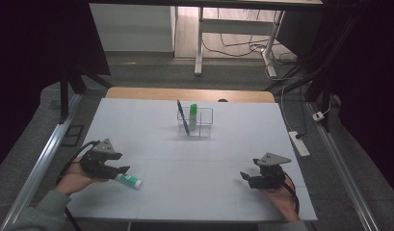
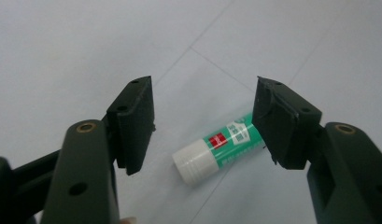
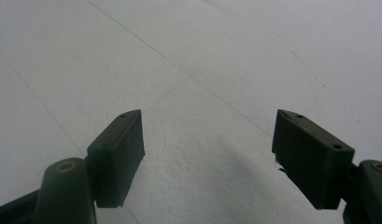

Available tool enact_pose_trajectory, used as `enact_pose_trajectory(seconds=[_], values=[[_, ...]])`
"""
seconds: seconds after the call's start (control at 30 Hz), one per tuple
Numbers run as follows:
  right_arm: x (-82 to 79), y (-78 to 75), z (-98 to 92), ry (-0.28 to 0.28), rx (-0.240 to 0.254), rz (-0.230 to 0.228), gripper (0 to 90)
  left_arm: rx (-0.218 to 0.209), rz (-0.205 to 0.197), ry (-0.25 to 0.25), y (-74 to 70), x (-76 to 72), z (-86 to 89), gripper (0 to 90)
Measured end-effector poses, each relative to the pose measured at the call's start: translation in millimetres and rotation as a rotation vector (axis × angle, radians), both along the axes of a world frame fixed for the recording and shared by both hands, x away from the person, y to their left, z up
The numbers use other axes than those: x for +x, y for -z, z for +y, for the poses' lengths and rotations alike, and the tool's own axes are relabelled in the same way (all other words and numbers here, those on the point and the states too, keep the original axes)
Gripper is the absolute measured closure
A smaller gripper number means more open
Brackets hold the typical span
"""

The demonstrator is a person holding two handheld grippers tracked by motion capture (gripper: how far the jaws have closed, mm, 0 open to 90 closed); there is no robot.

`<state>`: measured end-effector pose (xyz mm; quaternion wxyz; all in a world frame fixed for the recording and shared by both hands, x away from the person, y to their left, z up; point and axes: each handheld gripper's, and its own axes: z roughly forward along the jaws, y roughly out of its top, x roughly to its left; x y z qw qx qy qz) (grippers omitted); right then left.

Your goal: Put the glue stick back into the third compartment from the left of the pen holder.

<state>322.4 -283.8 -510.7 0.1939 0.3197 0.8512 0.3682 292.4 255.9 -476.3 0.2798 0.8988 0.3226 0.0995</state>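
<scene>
White table (image 1: 185,159) runs wide in front of me, with a dark room and some desk legs and cables on the floor behind it.

Over on the left side, my left gripper (image 1: 123,169) hangs low over the table. Its two black jaws stand wide apart, and they hold nothing. Just past their tips lies a glue stick (image 2: 219,147), green with a white cap. It is lying flat on the table. In the left gripper view it sits between the two jaws but a bit farther out, not touching either one that I can see. Its long side goes slanted across the gap, with the white cap pointing at the one jaw and the green end going behind the other jaw. So the jaws would close on its two ends, not on its sides. I think I need to turn my hand first.

In the middle, far back, stands a clear box (image 1: 196,122) with a blue pen (image 1: 182,117) and something green in it.

On the right side, my right gripper (image 1: 243,177) rests near the table with jaws wide open and empty. It is well apart from the glue stick, so my left hand is much nearer.

The green end of the glue stick is hidden behind a jaw, and its label is too small to read.
</scene>
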Motion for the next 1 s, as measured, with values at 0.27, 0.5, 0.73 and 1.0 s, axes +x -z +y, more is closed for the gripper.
enact_pose_trajectory(seconds=[0.27, 0.5, 0.73, 1.0], values=[[0.1, 1.1, 1.2, -0.006, -0.007, 0.003, 24.5, 0.104, 0.040, 0.079, 3.7, 8.5, -3.4, 36.4], [0.4, 2.0, 1.7, -0.004, -0.017, 0.006, 24.6, 0.181, 0.087, 0.164, 8.4, 14.0, -2.9, 35.3], [0.9, 2.8, 2.0, -0.002, -0.028, 0.012, 24.8, 0.269, 0.143, 0.280, 20.0, 16.4, -7.2, 34.8], [1.4, 3.3, 2.0, -0.002, -0.029, 0.014, 25.2, 0.351, 0.150, 0.374, 27.6, 20.1, -14.6, 41.1]])
